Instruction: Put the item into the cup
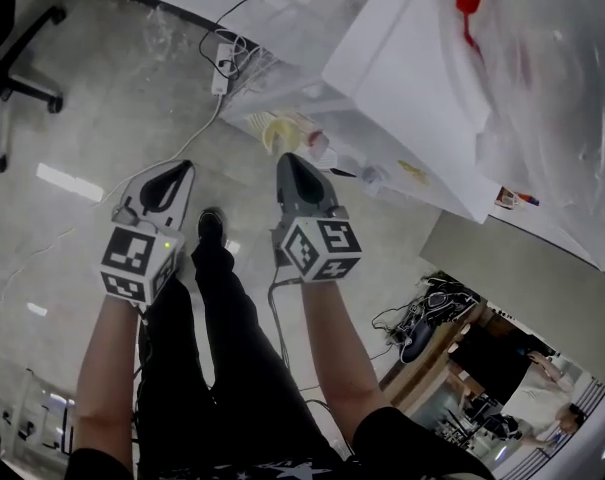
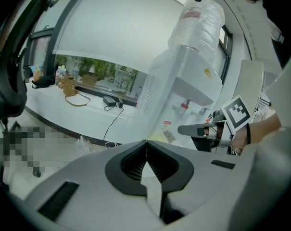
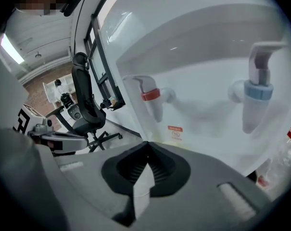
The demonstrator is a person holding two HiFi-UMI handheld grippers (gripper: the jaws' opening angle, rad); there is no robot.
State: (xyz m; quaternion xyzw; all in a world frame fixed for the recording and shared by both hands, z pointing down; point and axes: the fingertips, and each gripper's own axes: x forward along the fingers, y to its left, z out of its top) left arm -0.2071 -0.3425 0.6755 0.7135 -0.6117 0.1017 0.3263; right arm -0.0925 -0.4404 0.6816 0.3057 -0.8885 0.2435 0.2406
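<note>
So both grippers are held out side by side over the floor, pointing toward a white water dispenser (image 1: 412, 78). The left gripper (image 2: 146, 146) has its jaws pressed together at the tips with nothing pinched. The right gripper (image 3: 146, 148) is the same deal, tips touching and nothing between them. The right gripper view looks straight at the dispenser's red tap (image 3: 150, 96) and blue tap (image 3: 256, 97). The left gripper view shows the big water bottle (image 2: 198, 23) sitting on top of it. A yellowish thing in clear plastic (image 1: 282, 133) lies by the dispenser's foot, just ahead of the right gripper, no idea what it is. Honestly I can't pick out the cup or the item in any view. An office chair (image 1: 7, 58) stands well off to the left, and a power strip (image 1: 225, 63) lies on the floor near the dispenser.
</note>
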